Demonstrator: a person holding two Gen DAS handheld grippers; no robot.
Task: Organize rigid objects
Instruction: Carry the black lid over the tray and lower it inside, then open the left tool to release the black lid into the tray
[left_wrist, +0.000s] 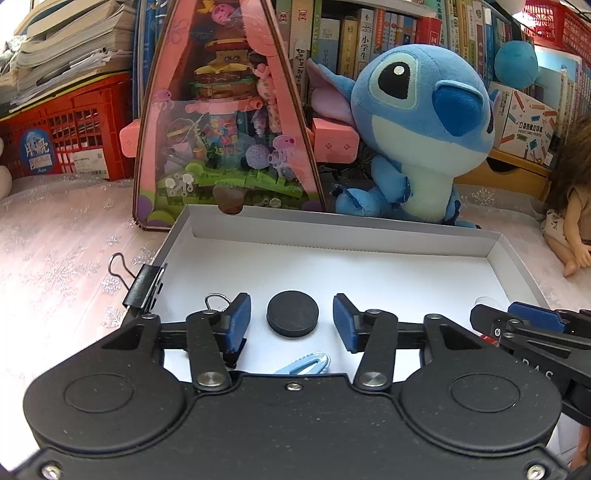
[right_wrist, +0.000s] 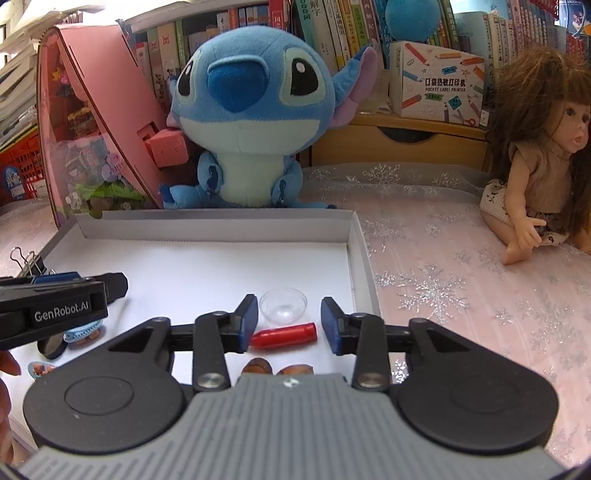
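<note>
A shallow white box tray (left_wrist: 332, 225) lies on the pink cloth. My left gripper (left_wrist: 291, 319) hovers low over its near left part, open, with a black round disc (left_wrist: 292, 313) lying between the blue pads and a gap on each side. A light blue clip (left_wrist: 306, 363) lies just under the gripper body. A black binder clip (left_wrist: 142, 286) sits on the tray's left rim. My right gripper (right_wrist: 290, 321) is open over the tray's (right_wrist: 221, 230) near right corner. A red cylinder (right_wrist: 286, 334) lies between its fingers, and a clear plastic dome (right_wrist: 283, 306) just beyond. Two brown nut-like pieces (right_wrist: 256, 367) lie below.
A blue plush toy (left_wrist: 417, 129) and a pink triangular toy house (left_wrist: 225, 122) stand right behind the tray. A doll (right_wrist: 535, 166) sits on the cloth to the right. Bookshelves, a red crate (left_wrist: 66, 136) and a wooden drawer box (right_wrist: 399, 144) line the back.
</note>
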